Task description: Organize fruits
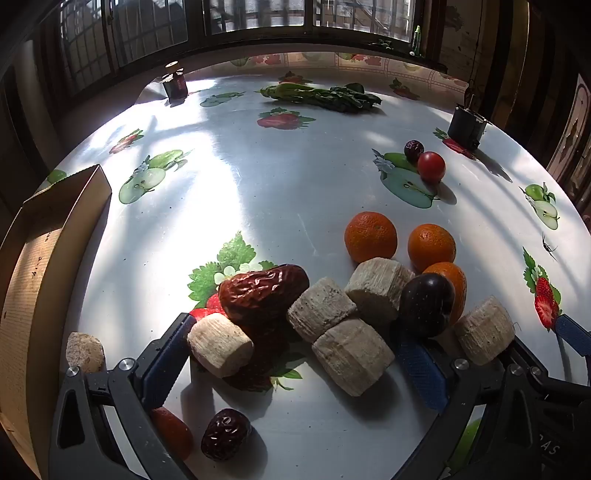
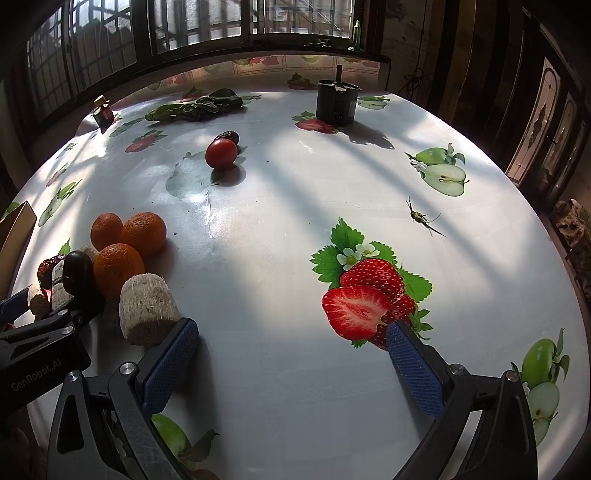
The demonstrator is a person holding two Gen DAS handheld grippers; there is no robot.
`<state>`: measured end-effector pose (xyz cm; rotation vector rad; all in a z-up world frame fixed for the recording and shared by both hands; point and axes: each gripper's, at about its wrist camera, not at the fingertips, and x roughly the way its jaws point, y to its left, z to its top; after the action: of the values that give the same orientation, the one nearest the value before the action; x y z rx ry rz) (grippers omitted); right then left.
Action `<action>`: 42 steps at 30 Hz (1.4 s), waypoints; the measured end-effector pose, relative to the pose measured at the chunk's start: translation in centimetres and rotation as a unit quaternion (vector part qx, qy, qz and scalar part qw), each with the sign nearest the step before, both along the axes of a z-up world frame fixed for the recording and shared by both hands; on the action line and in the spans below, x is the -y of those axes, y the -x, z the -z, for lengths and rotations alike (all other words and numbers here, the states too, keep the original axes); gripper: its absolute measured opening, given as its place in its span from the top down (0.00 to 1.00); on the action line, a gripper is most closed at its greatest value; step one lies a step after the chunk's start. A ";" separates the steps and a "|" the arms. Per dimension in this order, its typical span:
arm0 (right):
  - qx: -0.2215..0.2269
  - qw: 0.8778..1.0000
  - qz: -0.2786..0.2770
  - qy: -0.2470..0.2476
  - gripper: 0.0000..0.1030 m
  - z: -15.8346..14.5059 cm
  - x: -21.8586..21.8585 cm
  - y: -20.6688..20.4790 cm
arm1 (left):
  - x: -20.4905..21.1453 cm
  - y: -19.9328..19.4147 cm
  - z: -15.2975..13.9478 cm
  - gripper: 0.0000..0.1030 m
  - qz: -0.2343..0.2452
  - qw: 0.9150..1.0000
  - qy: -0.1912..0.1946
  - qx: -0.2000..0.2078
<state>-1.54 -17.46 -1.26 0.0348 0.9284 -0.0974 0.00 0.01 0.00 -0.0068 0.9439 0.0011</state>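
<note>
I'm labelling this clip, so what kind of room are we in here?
Probably a home dining or kitchen area: a round table under a fruit-print tablecloth, barred windows behind it, and oranges and greens laid out.

A glossy white tablecloth point(image 2: 280, 229) printed with strawberries and apples covers the table. Far back lie dark leafy greens point(image 1: 325, 95), near a small dark jar point(image 1: 175, 82). A black cylindrical container point(image 2: 337, 102) stands apart.

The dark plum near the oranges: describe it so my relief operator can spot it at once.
Start at the cluster of three oranges on the fruit-print table. In front of them lie pale cut cane pieces. The plum sits among them, against the nearest orange: the only smooth, glossy, near-black fruit, unlike the wrinkled red dates.
</note>
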 end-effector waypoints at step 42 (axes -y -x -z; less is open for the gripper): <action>-0.017 0.998 0.038 -0.040 0.01 -2.1 0.3 3.1 | -5.4 8.9 -8.9 0.00 0.008 0.993 -0.023 0.117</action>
<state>-4.68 -17.80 0.84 0.1435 0.9649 -0.1320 -8.95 5.45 8.90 0.0427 0.7097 0.0072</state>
